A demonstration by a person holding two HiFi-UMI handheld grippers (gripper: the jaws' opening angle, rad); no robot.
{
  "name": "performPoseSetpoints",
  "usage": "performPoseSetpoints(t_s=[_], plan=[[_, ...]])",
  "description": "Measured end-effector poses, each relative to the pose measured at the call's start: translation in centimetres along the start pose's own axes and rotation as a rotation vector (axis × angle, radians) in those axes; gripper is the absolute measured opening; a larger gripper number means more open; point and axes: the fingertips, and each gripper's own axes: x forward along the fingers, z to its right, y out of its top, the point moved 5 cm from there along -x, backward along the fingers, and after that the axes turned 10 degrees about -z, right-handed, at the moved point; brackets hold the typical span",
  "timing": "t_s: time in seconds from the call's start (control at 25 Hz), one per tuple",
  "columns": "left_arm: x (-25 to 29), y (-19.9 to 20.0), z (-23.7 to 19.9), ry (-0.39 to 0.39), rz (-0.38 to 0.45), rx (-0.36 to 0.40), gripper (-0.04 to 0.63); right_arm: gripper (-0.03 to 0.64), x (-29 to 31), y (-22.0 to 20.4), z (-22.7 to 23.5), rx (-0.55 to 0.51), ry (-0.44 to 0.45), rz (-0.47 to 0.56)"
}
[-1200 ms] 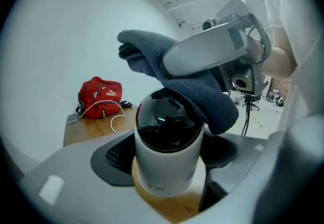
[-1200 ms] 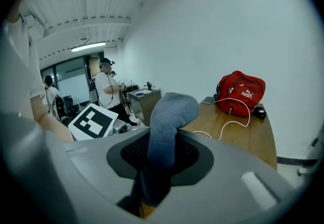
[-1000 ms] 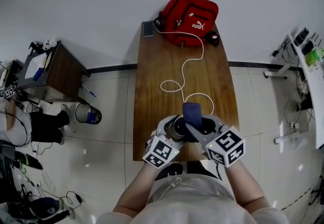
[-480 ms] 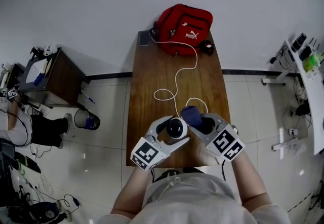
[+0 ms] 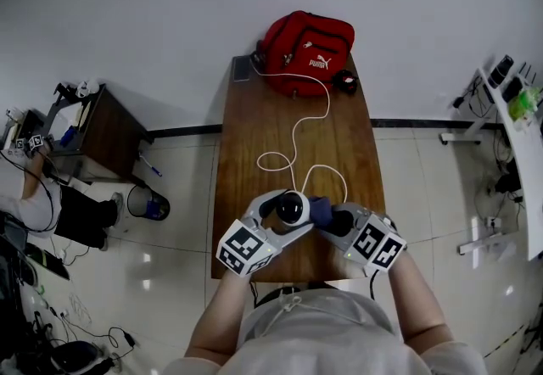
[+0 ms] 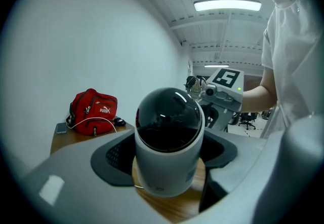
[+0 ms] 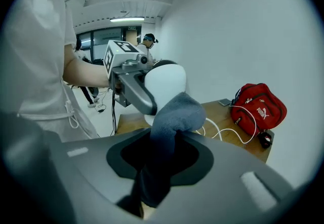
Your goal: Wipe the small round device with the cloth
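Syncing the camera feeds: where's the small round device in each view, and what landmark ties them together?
Head view: small round device at lower centre, over the near end of the table.
Left gripper view: dead centre, large in the foreground, dark dome above a white body.
Right gripper view: upper centre, white body partly behind the cloth.
Shared landmark: red bag at the table's far end, seen in all three.

Room was evenly bright; ceiling strip light (image 6: 228, 5) glowed overhead. Glints sat on device (image 6: 169, 121) dome, glossy floor (image 5: 146, 259). Gripper views bulged, corners black, nearest parts blurred.
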Motion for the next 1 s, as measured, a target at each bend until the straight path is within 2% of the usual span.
performPoseSetpoints(t_s=[0.08,0.2,0.32,0.44,0.56,0.68,0.84,0.88,1.0], plan=[[0.0,-0.2,-0.6,0.020,-0.008,-0.006,0.371,0.104,0.5,-0.8,-0.2,0.011,0.017,-0.039],[0.0,-0.6,-0.6,0.018,-0.039,0.001,0.371,0.104,-0.4,-0.7,0.5,0.008,-0.028,-0.033],[0.1,-1.0,-0.2,-0.021,-0.063,0.000,0.371,0.104,-2.2,1.8,0.4,-0.109,-0.036,0.019],[-0.3,-0.6,0.2,-0.047,-0.060,0.005,0.371,0.104,-2.2,2.3,-0.9,-0.235,-0.003,0.001],[-0.5,-0.5,0.9,-0.066,-0.092,0.050,0.371,0.104,-2.2,1.6,-1.7,-0.184,0.039,0.046],[-0.7,-0.2,1.5,-0.117,-0.079,0.064,0.371,0.104,-2.3,0.9,-1.8,-0.105,0.059,0.072],[-1.6,0.8,2.6,-0.198,-0.009,0.067,0.371,0.104,-1.0,-1.5,-1.8,-0.154,0.023,-0.049],[-1.7,0.9,2.9,-0.210,-0.004,0.080,0.371,0.106,-1.2,-1.7,-1.6,-0.154,0.003,-0.048],[-2.0,1.2,3.5,-0.250,-0.013,0.140,0.371,0.106,-4.0,0.4,0.3,-0.100,-0.058,0.084]])
